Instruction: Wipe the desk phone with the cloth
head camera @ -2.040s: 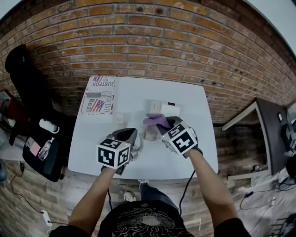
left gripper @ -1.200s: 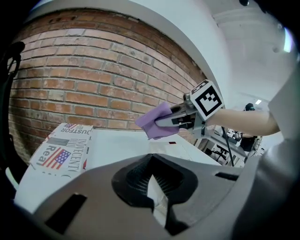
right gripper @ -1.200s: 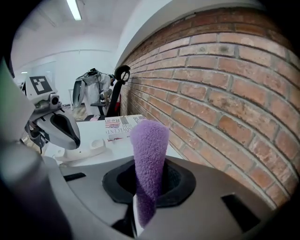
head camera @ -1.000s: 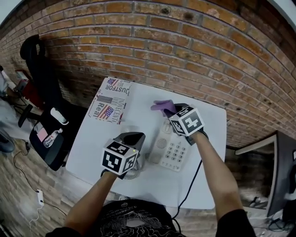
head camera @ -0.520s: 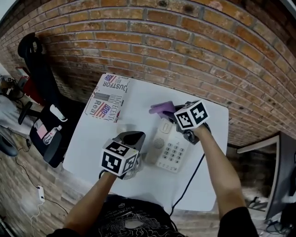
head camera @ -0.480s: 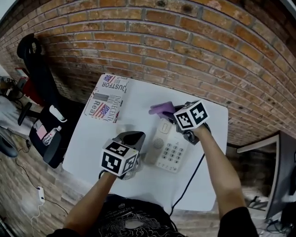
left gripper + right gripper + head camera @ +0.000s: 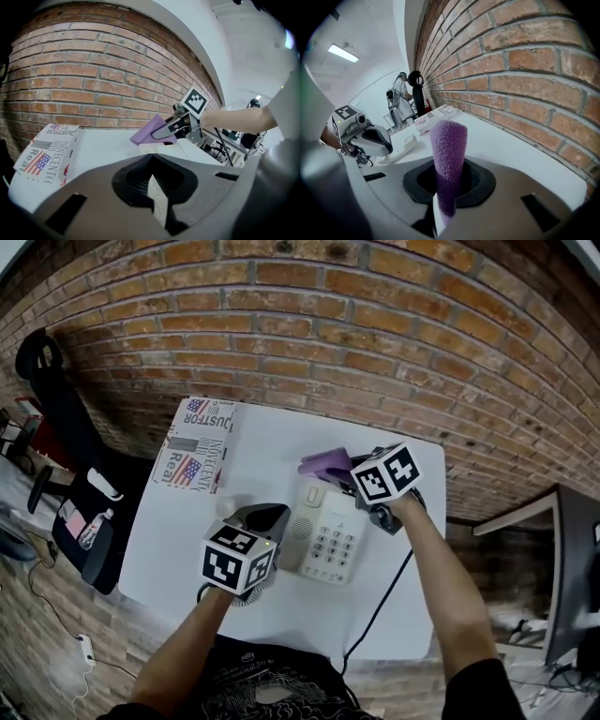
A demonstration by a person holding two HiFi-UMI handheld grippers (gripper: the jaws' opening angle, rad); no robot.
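Note:
A white desk phone sits in the middle of the white table. Its handset lies along the phone's left side, and my left gripper is shut on the handset's near end; a white sliver shows between the jaws. My right gripper is shut on a purple cloth at the phone's far end. The folded cloth sticks up from the jaws. The left gripper view shows the right gripper and the cloth above the phone.
A printed flag box lies at the table's far left corner. The coiled cord hangs near the front edge. A brick wall runs behind the table. A black chair and a bag stand left; a person stands far off.
Over two seconds my right gripper carried the cloth from the phone's middle to its far end. In the last half second only the head view shifted. The left gripper kept its hold.

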